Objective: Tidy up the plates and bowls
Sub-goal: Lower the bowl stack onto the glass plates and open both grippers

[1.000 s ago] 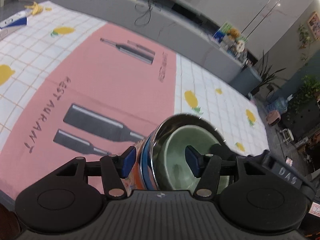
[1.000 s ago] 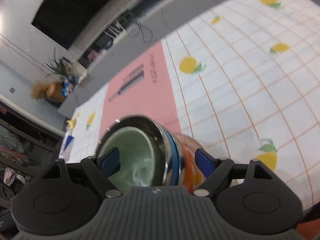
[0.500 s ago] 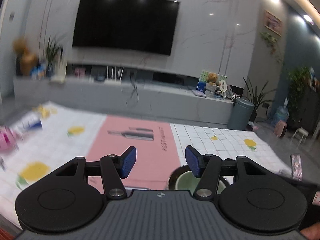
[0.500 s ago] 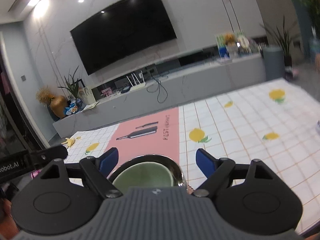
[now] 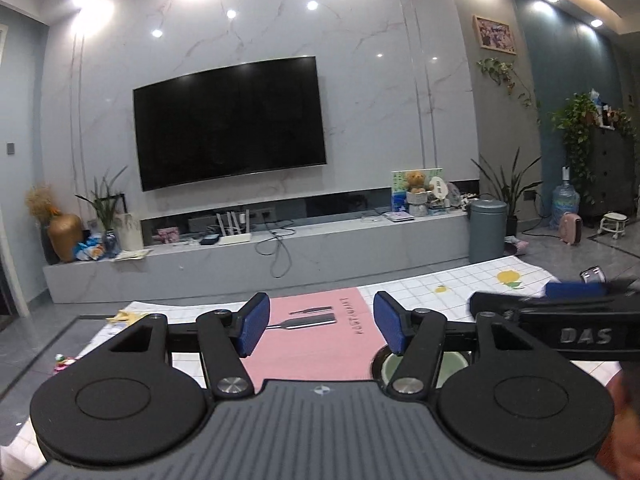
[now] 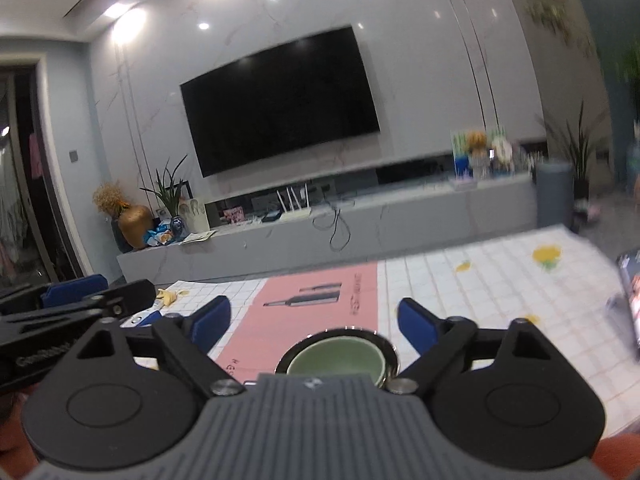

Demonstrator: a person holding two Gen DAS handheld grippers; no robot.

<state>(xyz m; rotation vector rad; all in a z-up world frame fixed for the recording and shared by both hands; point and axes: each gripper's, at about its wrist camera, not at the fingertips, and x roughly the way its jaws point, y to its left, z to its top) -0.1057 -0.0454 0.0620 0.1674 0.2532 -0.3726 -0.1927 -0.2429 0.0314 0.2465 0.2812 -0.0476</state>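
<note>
Green bowl [image 6: 336,360] sits nested inside a shiny steel bowl [image 6: 390,354] on the surface [image 6: 500,280], at the near edge of the pink mat [image 6: 320,312]. Glaze pale green, inside empty; steel rim bright, dark-edged. In the left view only a sliver of the pair [image 5: 452,362] shows behind the right finger.

Right hand-held gripper [image 6: 314,320]: released, blue pads spread wide, nothing between them; bowls lie below and behind the fingertips, untouched. Points nearly level, toward the TV [image 6: 280,100] wall. Its jaws have just been opening.

Left hand-held gripper [image 5: 320,324]: released too, pads apart over the pink mat, nothing gripped. Also nearly level. Jaws have just been opening. It sits just left of the right one; each shows at the edge of the other's view.

Against a second ago: then both tools were tilted down with a pad inside the bowls and one outside; now both have lifted clear and levelled, and the bowls stand alone.
</note>
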